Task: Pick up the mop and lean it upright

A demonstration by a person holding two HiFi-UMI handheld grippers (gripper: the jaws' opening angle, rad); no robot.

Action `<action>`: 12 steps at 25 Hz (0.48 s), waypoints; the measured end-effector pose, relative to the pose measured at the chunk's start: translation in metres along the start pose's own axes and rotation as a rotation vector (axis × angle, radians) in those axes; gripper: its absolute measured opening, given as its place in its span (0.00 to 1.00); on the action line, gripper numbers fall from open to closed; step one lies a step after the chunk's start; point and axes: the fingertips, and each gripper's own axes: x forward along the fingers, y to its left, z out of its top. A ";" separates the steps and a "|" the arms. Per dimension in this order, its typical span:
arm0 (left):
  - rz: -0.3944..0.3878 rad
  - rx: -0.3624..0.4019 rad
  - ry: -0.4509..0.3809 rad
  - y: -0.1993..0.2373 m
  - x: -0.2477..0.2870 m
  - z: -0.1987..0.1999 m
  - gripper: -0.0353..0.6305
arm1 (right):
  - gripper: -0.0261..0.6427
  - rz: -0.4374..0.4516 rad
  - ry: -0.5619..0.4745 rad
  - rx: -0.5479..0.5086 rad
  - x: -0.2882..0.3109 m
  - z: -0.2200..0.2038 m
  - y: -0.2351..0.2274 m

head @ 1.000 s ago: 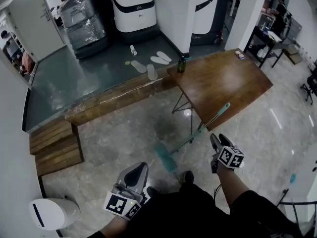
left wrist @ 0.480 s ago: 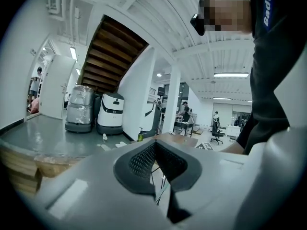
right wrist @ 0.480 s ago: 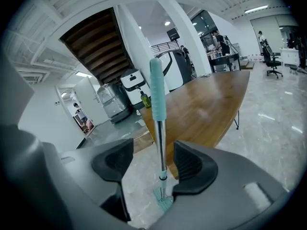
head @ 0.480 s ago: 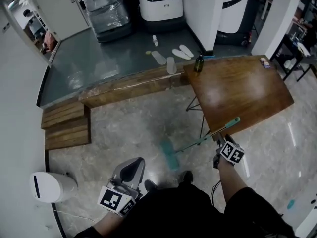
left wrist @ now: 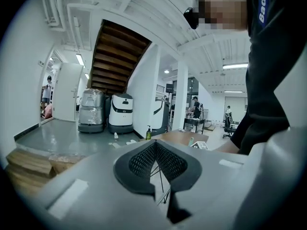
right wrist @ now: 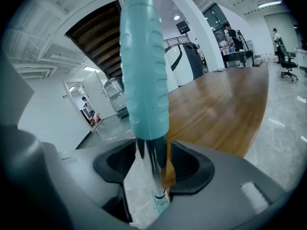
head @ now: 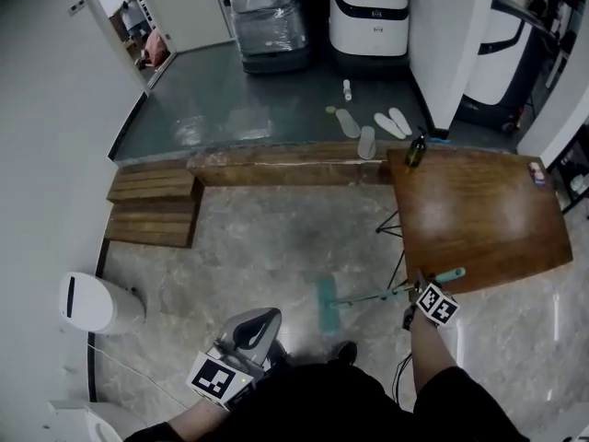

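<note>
At lower right the right gripper [head: 410, 291] straddles the mop [head: 326, 304] shaft, jaws just narrowing, seemingly not pinching yet; clamp squarely before lifting. Left gripper [left wrist: 155, 143]: closed, empty.

Polished stone floor [head: 267, 247] fills the middle of the head view, with glare across it. Upper centre, there's a raised grey platform [head: 230, 122] edged by a wooden kerb [head: 276, 168], and stacked wooden steps [head: 152, 212] at its left end. On the right, a brown wooden table [head: 479, 215]. White wall [head: 46, 136] down the left, a white bin [head: 92, 302] below it. White pillar [head: 446, 35] top right. Ceiling strip lights [left wrist: 235, 66] are on.
</note>
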 end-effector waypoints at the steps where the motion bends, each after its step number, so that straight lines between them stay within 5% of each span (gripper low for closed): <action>1: 0.009 -0.003 0.002 -0.002 0.000 -0.001 0.08 | 0.37 0.000 0.004 -0.008 0.003 0.001 0.000; 5: 0.041 -0.014 0.003 -0.008 -0.005 -0.005 0.08 | 0.13 -0.004 0.009 -0.031 0.009 0.002 -0.002; 12: 0.086 -0.042 -0.008 -0.004 -0.015 -0.008 0.08 | 0.12 0.119 0.056 -0.089 0.011 -0.008 0.042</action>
